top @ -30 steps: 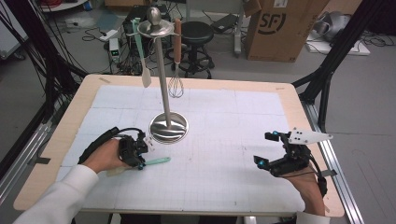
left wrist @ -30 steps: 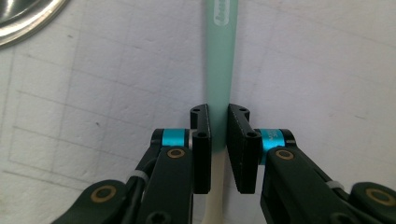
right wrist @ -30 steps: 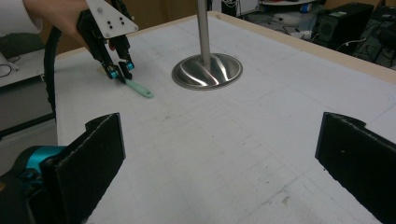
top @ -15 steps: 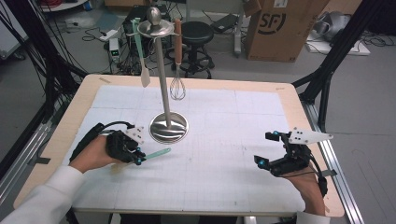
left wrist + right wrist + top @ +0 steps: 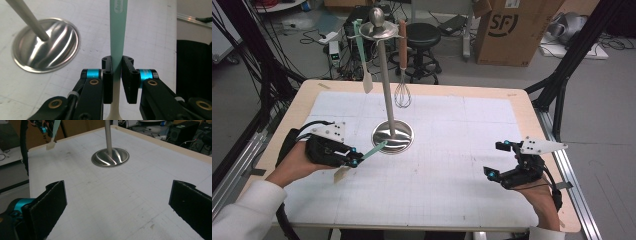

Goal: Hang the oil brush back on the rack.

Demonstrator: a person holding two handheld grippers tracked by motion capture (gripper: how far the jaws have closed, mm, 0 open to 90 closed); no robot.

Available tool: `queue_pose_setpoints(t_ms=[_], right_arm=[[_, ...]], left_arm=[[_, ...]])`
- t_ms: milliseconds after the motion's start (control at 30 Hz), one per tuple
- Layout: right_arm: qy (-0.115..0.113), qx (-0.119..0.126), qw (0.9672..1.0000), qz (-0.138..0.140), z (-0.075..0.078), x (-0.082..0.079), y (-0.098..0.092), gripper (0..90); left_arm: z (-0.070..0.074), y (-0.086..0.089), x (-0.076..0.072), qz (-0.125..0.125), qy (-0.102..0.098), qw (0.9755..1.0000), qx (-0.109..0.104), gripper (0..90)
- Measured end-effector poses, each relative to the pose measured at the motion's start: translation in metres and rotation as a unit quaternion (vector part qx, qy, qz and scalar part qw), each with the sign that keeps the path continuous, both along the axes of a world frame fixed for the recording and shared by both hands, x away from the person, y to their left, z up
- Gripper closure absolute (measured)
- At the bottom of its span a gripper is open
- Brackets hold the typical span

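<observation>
Lettering "SF" is showing on the cardboard box (image 5: 516, 27) beyond the table's (image 5: 472, 107) far edge. We are clamping our left gripper (image 5: 352, 159) on the mint spatula (image 5: 371, 150) near the table's left edge; our right gripper (image 5: 498, 159) is standing open.

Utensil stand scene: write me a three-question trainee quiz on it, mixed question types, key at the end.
1. True or false: the left gripper is shut on the mint spatula.
2. Which utensil hangs on the stand beside the second spatula? A) ladle B) whisk C) tongs
3. Fill in: the jaws of the right gripper stand ____ above the table.

Key: 1 true; 2 B; 3 open, with nothing between them.
</observation>
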State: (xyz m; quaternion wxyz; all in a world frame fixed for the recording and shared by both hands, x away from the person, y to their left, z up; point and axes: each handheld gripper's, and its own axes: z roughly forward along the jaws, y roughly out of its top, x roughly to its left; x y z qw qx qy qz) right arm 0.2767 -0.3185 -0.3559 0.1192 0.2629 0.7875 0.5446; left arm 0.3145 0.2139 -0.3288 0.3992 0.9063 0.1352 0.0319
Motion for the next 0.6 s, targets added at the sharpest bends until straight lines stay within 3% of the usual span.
queue_pose_setpoints(t_ms=[200, 333, 600], right_arm=[[0.005, -0.001, 1.0, 0.002, -0.001, 0.001, 0.001, 0.5], [0.005, -0.002, 1.0, 0.0, -0.001, 0.0, 0.001, 0.5], [0.006, -0.008, 0.9999, 0.0, -0.003, 0.002, 0.003, 0.5]], left_arm=[[0.015, 0.005, -0.003, 0.004, -0.019, 0.9996, -0.019, 80.3], [0.024, 0.011, -0.005, 0.011, -0.031, 0.9983, -0.048, 80.3], [0.045, 0.023, -0.006, 0.017, -0.051, 0.9966, -0.063, 80.3]])
